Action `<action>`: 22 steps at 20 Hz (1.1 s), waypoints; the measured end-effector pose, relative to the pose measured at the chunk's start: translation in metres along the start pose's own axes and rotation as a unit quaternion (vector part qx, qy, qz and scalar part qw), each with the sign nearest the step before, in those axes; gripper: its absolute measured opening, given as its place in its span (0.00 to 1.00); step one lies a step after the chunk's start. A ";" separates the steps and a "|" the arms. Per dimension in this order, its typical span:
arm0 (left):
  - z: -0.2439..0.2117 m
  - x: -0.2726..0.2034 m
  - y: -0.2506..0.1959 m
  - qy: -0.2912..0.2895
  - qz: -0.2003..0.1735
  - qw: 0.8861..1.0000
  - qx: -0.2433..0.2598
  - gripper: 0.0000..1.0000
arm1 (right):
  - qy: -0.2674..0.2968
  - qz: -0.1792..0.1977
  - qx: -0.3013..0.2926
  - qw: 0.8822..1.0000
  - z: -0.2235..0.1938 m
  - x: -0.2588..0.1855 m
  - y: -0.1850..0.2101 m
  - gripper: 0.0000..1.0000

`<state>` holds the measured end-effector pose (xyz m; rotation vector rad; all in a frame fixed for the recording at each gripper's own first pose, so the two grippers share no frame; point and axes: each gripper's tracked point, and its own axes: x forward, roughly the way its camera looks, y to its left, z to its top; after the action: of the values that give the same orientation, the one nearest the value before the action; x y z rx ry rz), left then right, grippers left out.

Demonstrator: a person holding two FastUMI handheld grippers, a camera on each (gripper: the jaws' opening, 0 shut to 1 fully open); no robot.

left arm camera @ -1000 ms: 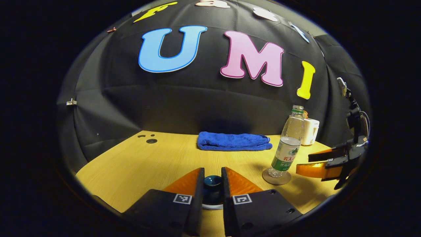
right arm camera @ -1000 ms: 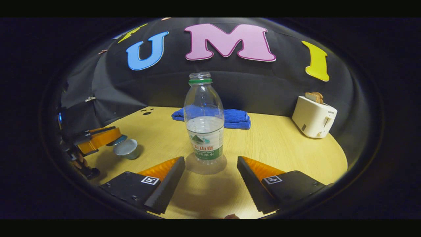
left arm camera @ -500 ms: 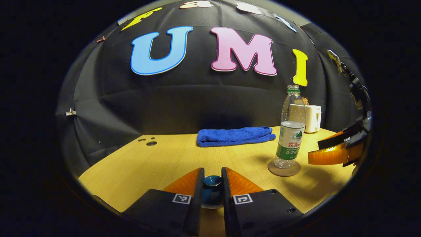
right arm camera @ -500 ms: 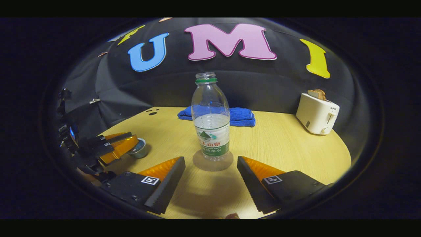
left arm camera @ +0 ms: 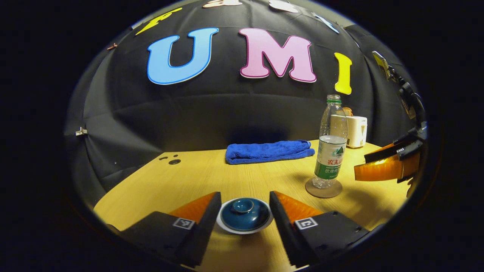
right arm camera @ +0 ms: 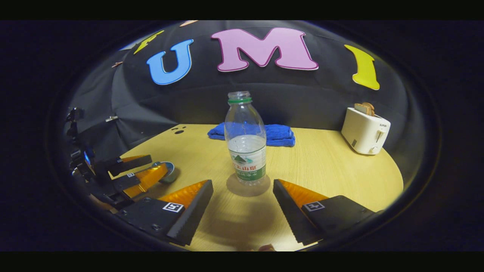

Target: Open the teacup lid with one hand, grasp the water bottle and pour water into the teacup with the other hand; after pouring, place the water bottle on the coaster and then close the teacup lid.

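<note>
In the left gripper view, the left gripper [left arm camera: 245, 211] is seen spread wide at the six o'clock edge, nothing being held. Between its fingers, touching neither, the teacup lid [left arm camera: 245, 214] is set flat on the teacup [left arm camera: 242, 229], of which just a pale rim is seen beneath it. The wooden table [left arm camera: 170, 185] is laid out ahead. At about three o'clock from the lid, the water bottle [left arm camera: 331, 147] is stood upright on the round coaster [left arm camera: 323, 188], uncapped and roughly half full. At the far three o'clock edge, the right gripper [left arm camera: 382, 164] is seen near the bottle but apart from it. A folded blue towel [left arm camera: 269, 151] is placed at twelve o'clock by the wall, and a white toaster [left arm camera: 357, 130] is partly hidden behind the bottle.

In the right gripper view, the right gripper [right arm camera: 242, 204] is held wide open and empty, with the bottle [right arm camera: 245, 141] and coaster [right arm camera: 247, 187] centred just beyond its tips. At nine o'clock, the left gripper [right arm camera: 149, 170] is seen parted about the lidded cup [right arm camera: 167, 172], largely hidden by it.
</note>
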<state>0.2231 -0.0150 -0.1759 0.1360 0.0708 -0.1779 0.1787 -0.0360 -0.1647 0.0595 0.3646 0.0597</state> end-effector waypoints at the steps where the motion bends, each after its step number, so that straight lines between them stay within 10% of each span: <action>1: 0.009 -0.008 0.003 -0.001 0.001 1.000 -0.002 0.91 | -0.003 -0.002 0.004 1.000 0.007 -0.006 -0.001 0.96; 13: 0.164 -0.138 0.025 -0.034 0.082 0.995 -0.053 0.97 | -0.074 -0.035 -0.009 0.997 0.092 -0.127 -0.020 0.99; 22: 0.248 -0.200 -0.035 -0.086 0.028 0.992 -0.090 0.96 | -0.140 -0.048 -0.019 0.989 0.132 -0.220 -0.026 0.99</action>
<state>0.0353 -0.0497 0.0814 -0.0577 -0.0897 -0.1251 0.0222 -0.0834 0.0348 0.0116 0.0860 -0.0367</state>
